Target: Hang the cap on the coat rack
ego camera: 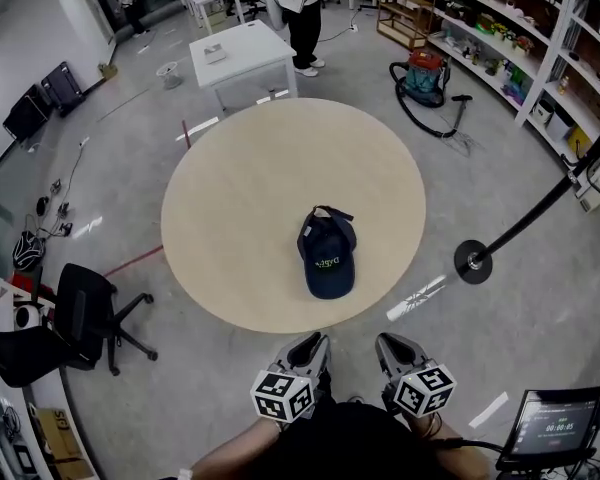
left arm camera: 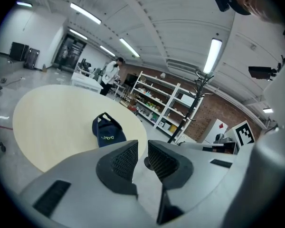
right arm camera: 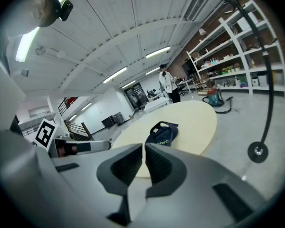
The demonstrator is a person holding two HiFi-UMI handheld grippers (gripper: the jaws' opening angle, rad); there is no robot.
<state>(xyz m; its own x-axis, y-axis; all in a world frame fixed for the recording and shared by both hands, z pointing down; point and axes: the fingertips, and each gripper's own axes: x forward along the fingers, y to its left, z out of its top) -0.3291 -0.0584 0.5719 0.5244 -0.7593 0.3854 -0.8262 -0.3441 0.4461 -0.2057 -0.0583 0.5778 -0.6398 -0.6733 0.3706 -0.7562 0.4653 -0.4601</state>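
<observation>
A dark navy cap (ego camera: 327, 258) with pale lettering lies on the round beige table (ego camera: 250, 188), near its front edge. It also shows in the left gripper view (left arm camera: 107, 132) and the right gripper view (right arm camera: 162, 133). The black coat rack (ego camera: 473, 262) stands on the floor to the table's right, its round base beside the table rim and its pole (right arm camera: 263, 80) leaning up out of view. Both grippers hang short of the table, side by side, pointing toward the cap. My left gripper (ego camera: 315, 340) (left arm camera: 141, 146) stands a little open with nothing between its pads. My right gripper (ego camera: 385, 343) (right arm camera: 144, 147) is shut and empty.
A black office chair (ego camera: 85, 313) stands left of the table. Behind it are a white square table (ego camera: 242, 53), a standing person (ego camera: 302, 8) and a vacuum cleaner (ego camera: 423, 76) with its hose. Shelving (ego camera: 510, 28) lines the right wall. A small screen (ego camera: 558, 423) sits at the lower right.
</observation>
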